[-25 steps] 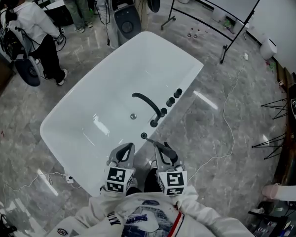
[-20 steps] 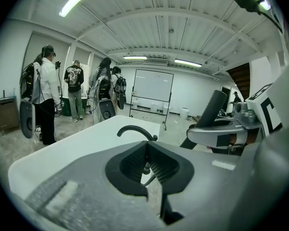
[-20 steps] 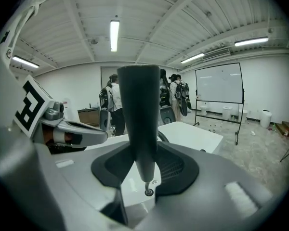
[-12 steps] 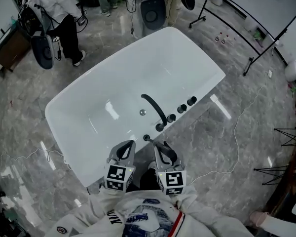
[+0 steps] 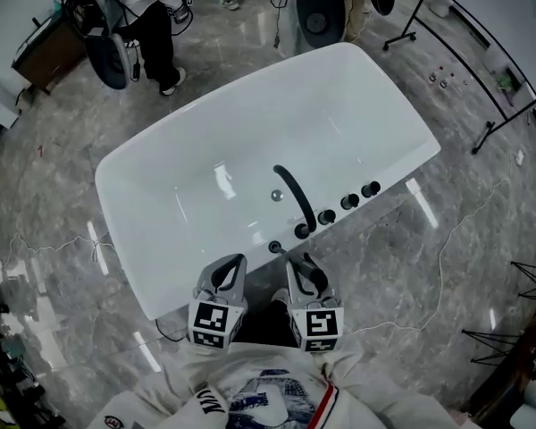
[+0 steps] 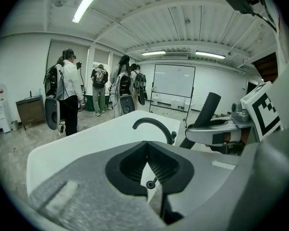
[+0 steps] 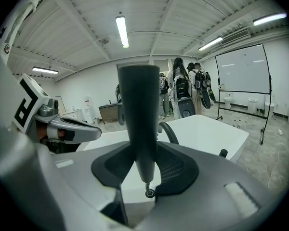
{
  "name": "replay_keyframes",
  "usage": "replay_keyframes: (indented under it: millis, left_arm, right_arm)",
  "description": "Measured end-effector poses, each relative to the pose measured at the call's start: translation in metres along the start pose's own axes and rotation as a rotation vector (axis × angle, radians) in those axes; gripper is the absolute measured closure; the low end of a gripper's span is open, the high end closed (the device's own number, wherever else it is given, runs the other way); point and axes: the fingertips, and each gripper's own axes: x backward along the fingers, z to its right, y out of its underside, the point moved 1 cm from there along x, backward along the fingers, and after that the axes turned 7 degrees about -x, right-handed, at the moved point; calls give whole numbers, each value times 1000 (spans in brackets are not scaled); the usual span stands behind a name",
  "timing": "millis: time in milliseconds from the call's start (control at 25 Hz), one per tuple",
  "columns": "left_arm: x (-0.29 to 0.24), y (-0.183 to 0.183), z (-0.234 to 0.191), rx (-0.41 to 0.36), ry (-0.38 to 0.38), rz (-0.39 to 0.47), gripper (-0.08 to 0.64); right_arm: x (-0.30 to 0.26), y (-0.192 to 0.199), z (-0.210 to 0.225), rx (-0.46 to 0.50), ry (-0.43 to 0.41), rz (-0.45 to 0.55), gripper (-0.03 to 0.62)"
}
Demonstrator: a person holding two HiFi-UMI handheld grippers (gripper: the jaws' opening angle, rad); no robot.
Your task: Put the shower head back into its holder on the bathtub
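The black shower head (image 7: 138,109) stands upright between the pads of my right gripper (image 7: 145,149), which is shut on its handle. In the head view that gripper (image 5: 302,266) hovers just short of the white bathtub's (image 5: 125,231) near rim. The small round holder (image 5: 274,247) sits on that rim, close ahead of the fingertips and just below the handle's lower tip (image 7: 145,177). My left gripper (image 5: 230,271) is alongside, shut with nothing in it; its pads meet at the tip (image 6: 147,146). A curved black spout (image 5: 293,195) arches over the tub beyond the holder.
Three black knobs (image 5: 349,201) line the rim to the right of the spout. Several people (image 5: 134,16) with backpacks stand past the tub's far end. A thin cable (image 5: 447,239) snakes over the grey marble floor on the right, near a whiteboard stand (image 5: 509,105).
Both grippers have sunk and edged forward toward the tub's near rim, and the tub sits higher and further right in the head view. The shower head stays in the right gripper.
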Motion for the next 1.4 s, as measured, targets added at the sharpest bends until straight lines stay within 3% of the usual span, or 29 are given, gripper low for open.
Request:
replay_keyframes:
  millis: [920, 1160, 1400]
  left_arm:
    - [-48, 46, -18, 3, 70, -4, 560]
    - [-61, 57, -14, -52, 87, 0, 560]
    - [-72, 69, -7, -24, 102, -7, 560]
  right_arm:
    - [-38, 50, -2, 9, 69, -70, 456]
    - [-47, 62, 4, -16, 102, -69, 456]
    - [-51, 69, 5, -22, 110, -67, 456]
